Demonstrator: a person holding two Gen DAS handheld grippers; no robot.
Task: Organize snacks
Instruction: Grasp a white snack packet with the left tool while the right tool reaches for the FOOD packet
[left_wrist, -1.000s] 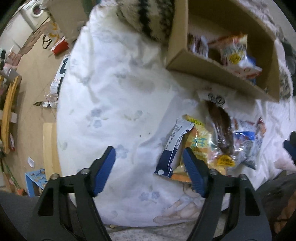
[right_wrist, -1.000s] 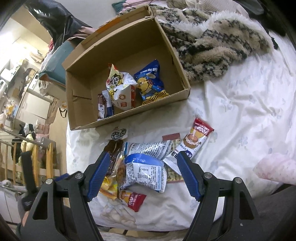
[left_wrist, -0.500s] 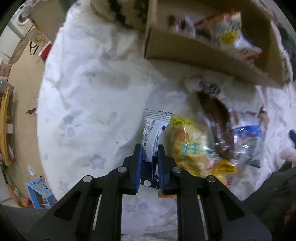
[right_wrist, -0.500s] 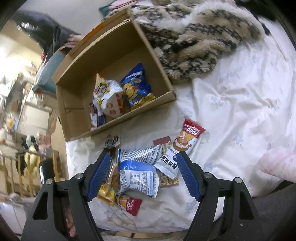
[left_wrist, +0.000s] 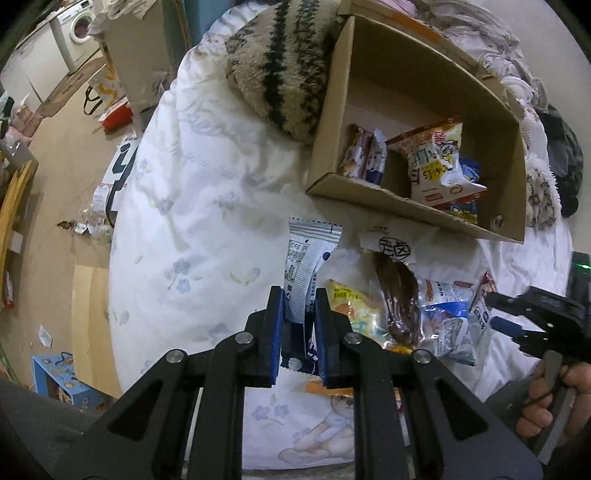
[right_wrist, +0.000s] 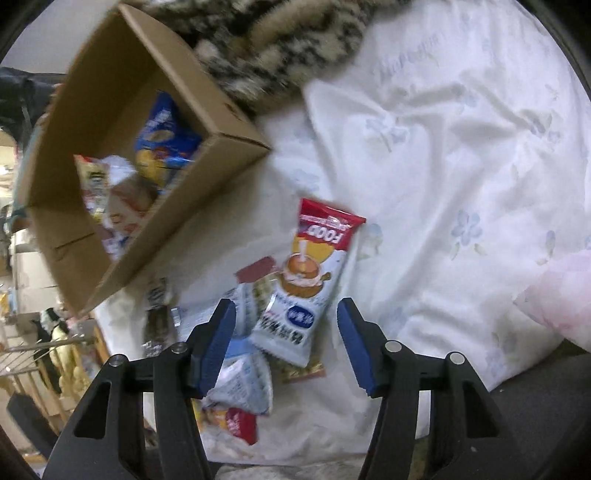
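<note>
My left gripper (left_wrist: 298, 334) is shut on a white and navy snack packet (left_wrist: 304, 273) and holds it lifted above the bed. A pile of snacks (left_wrist: 417, 314) lies to its right. A cardboard box (left_wrist: 413, 206) with several snack bags stands beyond. My right gripper (right_wrist: 286, 343) is open, its jaws either side of a red-topped "FOOD" packet (right_wrist: 308, 280) lying on the pile. The box (right_wrist: 236, 125) is at upper left there. The right gripper also shows in the left wrist view (left_wrist: 517, 321).
A white flowered duvet (left_wrist: 207, 206) covers the bed. A striped fuzzy blanket (left_wrist: 284, 70) lies beside the box. The bed edge drops to a cluttered floor (left_wrist: 66, 155) on the left. A pink cloth (right_wrist: 557, 295) lies at the right.
My left gripper closed on the white and navy packet and lifted it. My right gripper, still open, moved forward and down over the red-topped packet.
</note>
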